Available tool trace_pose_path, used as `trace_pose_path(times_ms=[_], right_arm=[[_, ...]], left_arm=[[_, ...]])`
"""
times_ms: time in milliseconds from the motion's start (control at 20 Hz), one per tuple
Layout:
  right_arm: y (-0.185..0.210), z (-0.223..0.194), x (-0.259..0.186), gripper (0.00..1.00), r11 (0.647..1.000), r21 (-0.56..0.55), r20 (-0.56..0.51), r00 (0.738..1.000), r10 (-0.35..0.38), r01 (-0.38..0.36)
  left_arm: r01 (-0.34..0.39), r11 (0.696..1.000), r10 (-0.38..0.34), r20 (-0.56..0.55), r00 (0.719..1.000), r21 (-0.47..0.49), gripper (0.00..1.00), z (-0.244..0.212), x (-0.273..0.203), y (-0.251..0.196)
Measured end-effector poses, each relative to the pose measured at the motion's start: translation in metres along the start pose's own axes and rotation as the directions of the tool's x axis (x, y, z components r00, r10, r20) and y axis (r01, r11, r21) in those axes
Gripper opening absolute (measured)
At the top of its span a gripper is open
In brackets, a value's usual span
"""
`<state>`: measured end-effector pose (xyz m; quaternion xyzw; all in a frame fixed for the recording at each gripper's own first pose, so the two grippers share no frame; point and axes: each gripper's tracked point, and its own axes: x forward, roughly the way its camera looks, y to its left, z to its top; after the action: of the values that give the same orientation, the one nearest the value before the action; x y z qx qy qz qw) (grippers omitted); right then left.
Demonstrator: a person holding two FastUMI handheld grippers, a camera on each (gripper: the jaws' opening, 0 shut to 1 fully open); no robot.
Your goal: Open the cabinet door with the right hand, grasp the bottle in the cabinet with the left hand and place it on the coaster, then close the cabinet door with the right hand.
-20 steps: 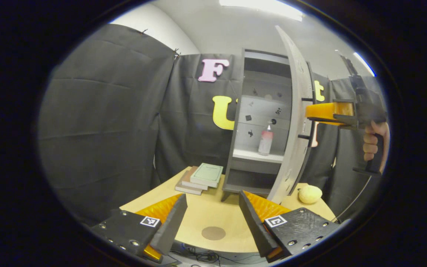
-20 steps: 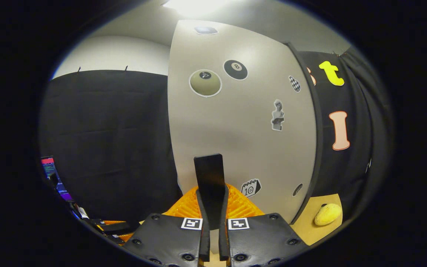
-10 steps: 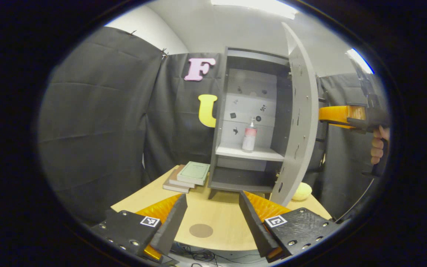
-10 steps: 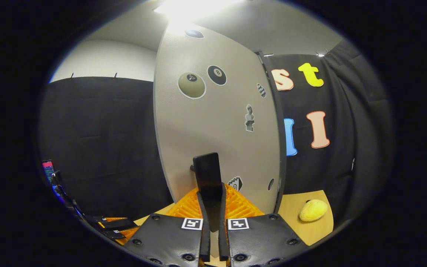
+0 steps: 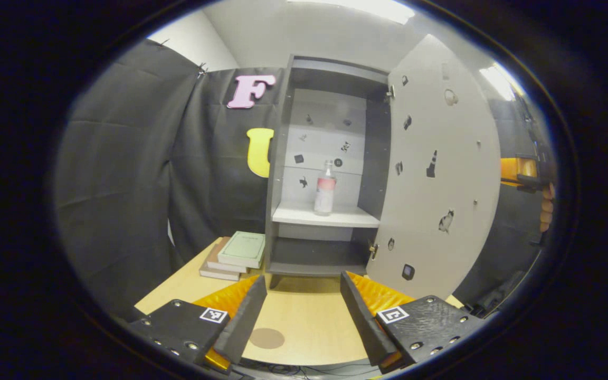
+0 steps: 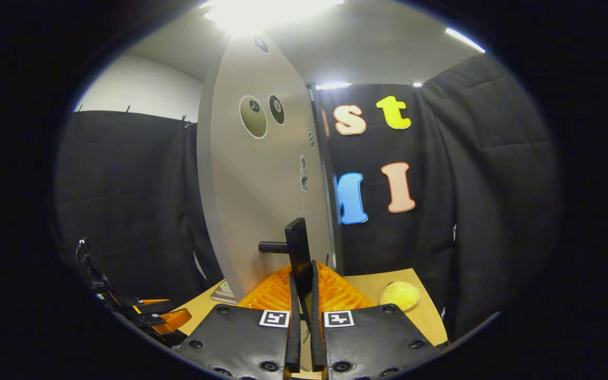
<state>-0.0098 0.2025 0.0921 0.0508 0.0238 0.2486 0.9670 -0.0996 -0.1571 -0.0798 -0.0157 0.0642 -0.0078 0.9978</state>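
Coaster (image 5: 266,338): low in the left gripper view, a round disc on the bench (image 5: 304,322), bare.
Left gripper (image 5: 303,310): bottom centre, fingers spread apart, grasping nothing; likely should go straight in at the bottle's body.
Bottle (image 5: 325,189): centre frame, upright on the cabinet (image 5: 283,158) shelf.
Cabinet door (image 5: 441,174): right of centre, swung wide open.
Right gripper (image 6: 302,287): in the right gripper view, bottom centre, fingers clenched on the door handle (image 6: 297,247); best held steady so the door stays clear.
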Motion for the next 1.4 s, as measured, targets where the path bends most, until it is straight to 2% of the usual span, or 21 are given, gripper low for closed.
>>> trace_pose_path(times_ms=[150,300,350,400,450,550,600,650,750,800,850,1000,1100,1250,1400], right_arm=[[-0.008,0.000,-0.003,0.07,0.997,0.022,0.005,0.997,-0.072,0.071],[-0.008,0.000,-0.004,0.06,0.994,0.050,0.005,0.995,-0.098,0.098],[-0.009,-0.001,-0.005,0.02,0.993,0.056,0.000,0.994,-0.108,0.108],[-0.011,-0.003,-0.008,0.03,0.991,0.052,-0.006,0.992,-0.125,0.125],[-0.015,-0.002,-0.010,0.06,0.987,0.048,-0.005,0.989,-0.151,0.151],[-0.021,-0.003,-0.011,0.06,0.980,0.055,-0.006,0.981,-0.193,0.193],[-0.020,-0.003,-0.012,0.03,0.977,0.060,-0.013,0.978,-0.206,0.207],[-0.021,-0.005,-0.016,0.06,0.973,0.065,-0.018,0.975,-0.220,0.221],[-0.030,-0.005,-0.024,0.02,0.959,0.058,-0.015,0.961,-0.277,0.277],[-0.034,-0.004,-0.025,0.06,0.948,0.060,-0.010,0.950,-0.311,0.311],[-0.039,-0.004,-0.028,0.06,0.933,0.067,-0.002,0.936,-0.353,0.353],[-0.054,-0.002,-0.036,0.02,0.870,0.095,0.007,0.874,-0.486,0.484],[-0.062,-0.002,-0.040,0.06,0.833,0.103,0.016,0.836,-0.548,0.544],[-0.078,0.004,-0.046,0.06,0.786,0.083,0.036,0.787,-0.617,0.612],[-0.090,0.007,-0.043,0.06,0.767,0.066,0.047,0.766,-0.641,0.638]], left_arm=[[0.050,0.999,-0.050,-0.002,0.999,0.004,0.86,0.008,0.021,0.006],[0.107,0.994,-0.107,-0.010,0.994,0.008,0.86,0.014,0.045,0.012],[0.124,0.992,-0.124,-0.012,0.992,0.011,0.86,0.015,0.052,0.012],[0.141,0.990,-0.140,-0.013,0.990,0.014,0.86,0.019,0.058,0.015],[0.160,0.987,-0.160,-0.011,0.987,0.011,0.86,0.023,0.065,0.018],[0.203,0.979,-0.203,-0.006,0.979,0.000,0.86,0.026,0.078,0.020],[0.223,0.975,-0.223,-0.011,0.975,-0.003,0.86,0.025,0.087,0.021],[0.240,0.971,-0.240,-0.015,0.971,-0.003,0.86,0.025,0.094,0.024],[0.276,0.961,-0.276,-0.016,0.961,-0.004,0.86,0.030,0.104,0.026],[0.296,0.955,-0.296,-0.019,0.955,-0.005,0.86,0.031,0.110,0.028],[0.316,0.949,-0.316,-0.022,0.949,-0.005,0.86,0.032,0.116,0.029],[0.366,0.930,-0.366,-0.021,0.930,0.010,0.86,0.039,0.133,0.034],[0.393,0.920,-0.393,-0.014,0.920,0.012,0.86,0.046,0.142,0.035],[0.420,0.907,-0.421,0.009,0.907,0.021,0.85,0.066,0.159,0.036],[0.413,0.910,-0.415,0.040,0.909,0.044,0.85,0.092,0.181,0.034]])
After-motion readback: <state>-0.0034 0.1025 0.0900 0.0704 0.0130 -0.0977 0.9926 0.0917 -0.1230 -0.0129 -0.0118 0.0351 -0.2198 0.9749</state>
